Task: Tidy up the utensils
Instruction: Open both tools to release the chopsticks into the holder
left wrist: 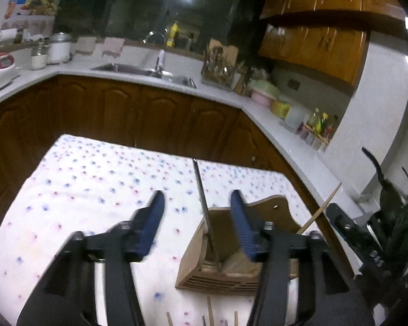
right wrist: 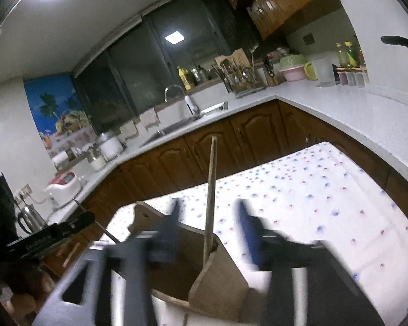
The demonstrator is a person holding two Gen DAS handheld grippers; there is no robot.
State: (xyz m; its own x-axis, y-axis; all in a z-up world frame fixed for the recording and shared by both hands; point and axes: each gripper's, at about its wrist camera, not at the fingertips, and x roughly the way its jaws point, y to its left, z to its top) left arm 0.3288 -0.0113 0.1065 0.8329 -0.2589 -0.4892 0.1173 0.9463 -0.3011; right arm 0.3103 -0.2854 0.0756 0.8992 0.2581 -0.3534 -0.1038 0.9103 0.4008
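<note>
Utensils first: we see a wooden holder (left wrist: 217, 269) standing on the dotted tablecloth (left wrist: 95, 190), with a thin dark metal stick (left wrist: 202, 198) poking up out of its left compartment, leaning a bit. From the right wrist view the same holder (right wrist: 223, 266) has a wooden chopstick (right wrist: 210, 190) standing nearly upright at its inner divider.

Our left gripper (left wrist: 198, 198) is spread about halfway. The metal stick rises between its blue pads (left wrist: 155, 217), but neither pad presses on it, so nothing's pinched. The right-side pad hangs over the holder's opening.

Our right gripper (right wrist: 208, 212) is spread too, a bit wider. The wooden chopstick stands in the gap between its fingers with clear space on both sides, so it's loose, not gripped. That view is blurry, so we can't tell if the fingers brush the holder's rim.

More stick ends (left wrist: 210, 311) peek in at the bottom edge of the left view, lying on the cloth just in front of the holder.
</note>
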